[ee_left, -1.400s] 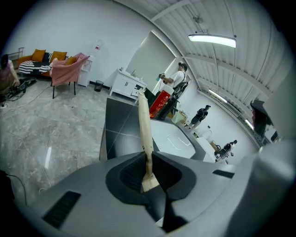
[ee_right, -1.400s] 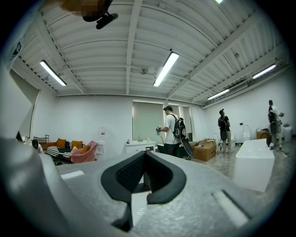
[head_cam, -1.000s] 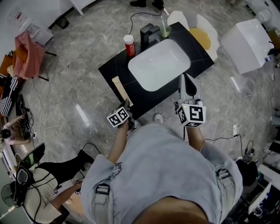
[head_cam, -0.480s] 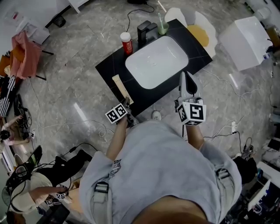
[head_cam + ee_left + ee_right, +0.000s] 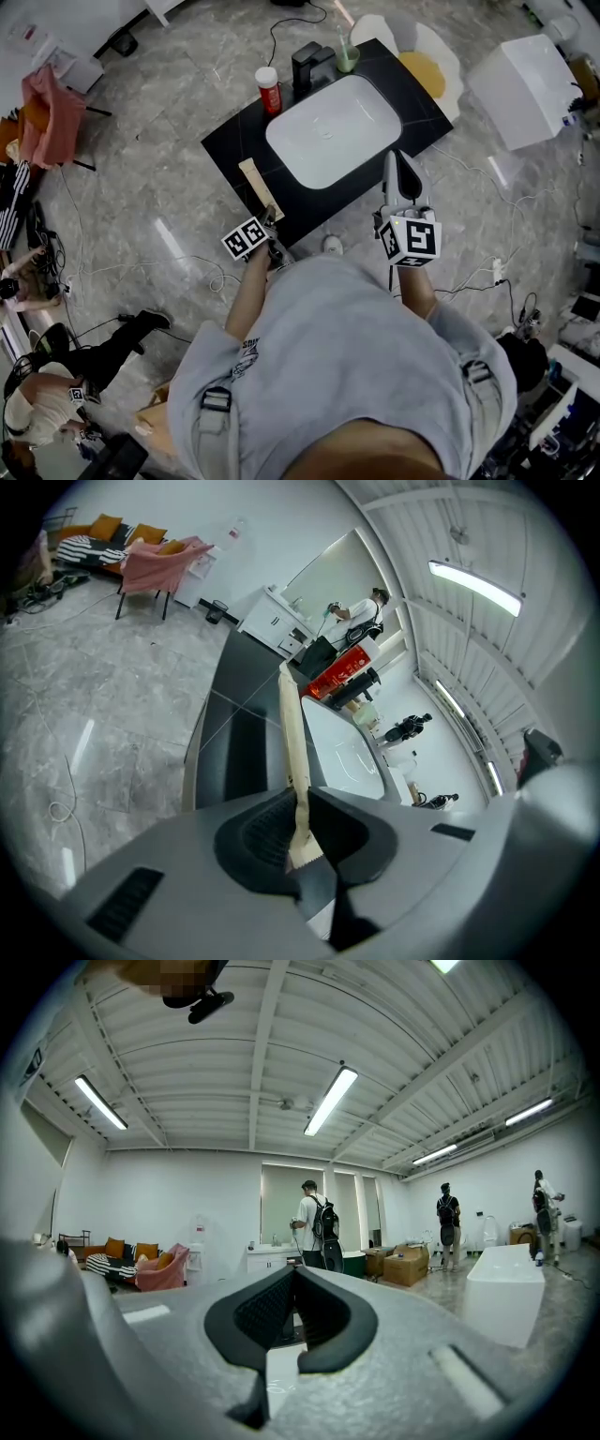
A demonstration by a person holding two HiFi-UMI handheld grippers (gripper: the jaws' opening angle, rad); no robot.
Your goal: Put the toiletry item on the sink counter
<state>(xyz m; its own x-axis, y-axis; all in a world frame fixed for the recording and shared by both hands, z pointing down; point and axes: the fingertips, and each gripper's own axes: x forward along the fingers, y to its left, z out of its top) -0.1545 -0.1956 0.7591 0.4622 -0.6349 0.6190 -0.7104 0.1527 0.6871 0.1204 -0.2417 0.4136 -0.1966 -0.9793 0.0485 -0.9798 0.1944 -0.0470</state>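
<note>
The left gripper [image 5: 298,797] has its fingers nipped narrowly on the near end of a long, flat tan paper packet [image 5: 292,726], which reaches out over the near left part of the glossy black counter [image 5: 232,142]. The right gripper [image 5: 399,161] has its fingers together, empty, near the smooth white oval basin [image 5: 333,131]. The floor [image 5: 159,89] is grey marble.
</note>
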